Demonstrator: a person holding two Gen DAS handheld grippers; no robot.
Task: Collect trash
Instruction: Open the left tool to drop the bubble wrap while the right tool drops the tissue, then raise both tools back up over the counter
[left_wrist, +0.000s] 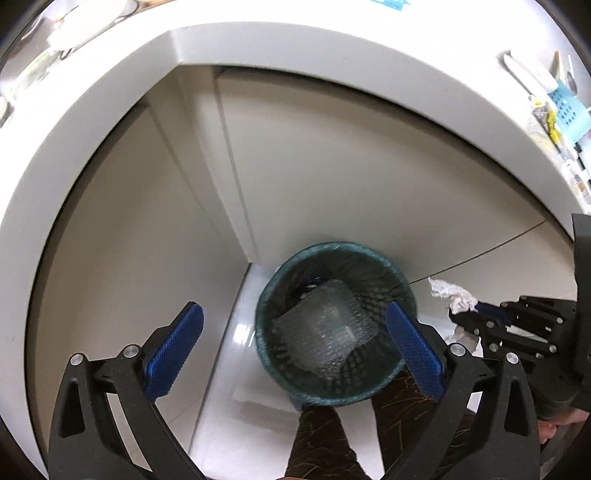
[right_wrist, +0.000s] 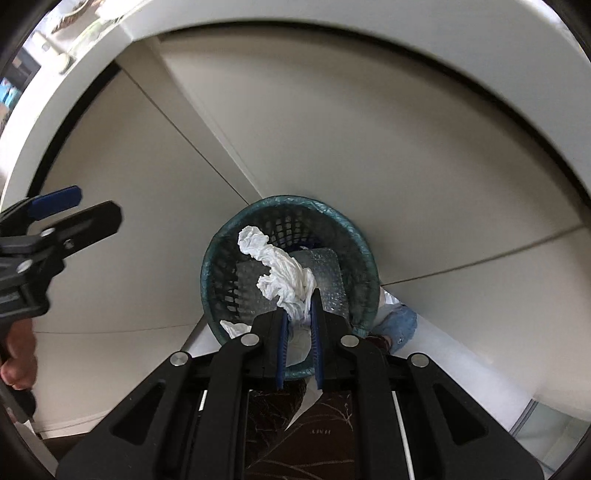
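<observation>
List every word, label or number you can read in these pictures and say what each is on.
"HAEY", roughly, seen upside down and uncertain: on the dark patterned cloth below the right gripper.
Printed packets on the counter: too small and blurred to read.
Nothing else legible.

left gripper (left_wrist: 295, 347) pointing steeply down, blue pads (left_wrist: 173, 354) spread wide, nothing between them; right gripper (right_wrist: 299, 306) also pointing steeply down, jaws nearly together, pinching a crumpled white tissue (right_wrist: 280, 266) that sticks out past the fingertips; seen from the right wrist, the left gripper sits at the left edge with a hand (right_wrist: 18, 362) gripping its handle; the person's patterned trouser legs (left_wrist: 325, 435) show below both grippers
</observation>
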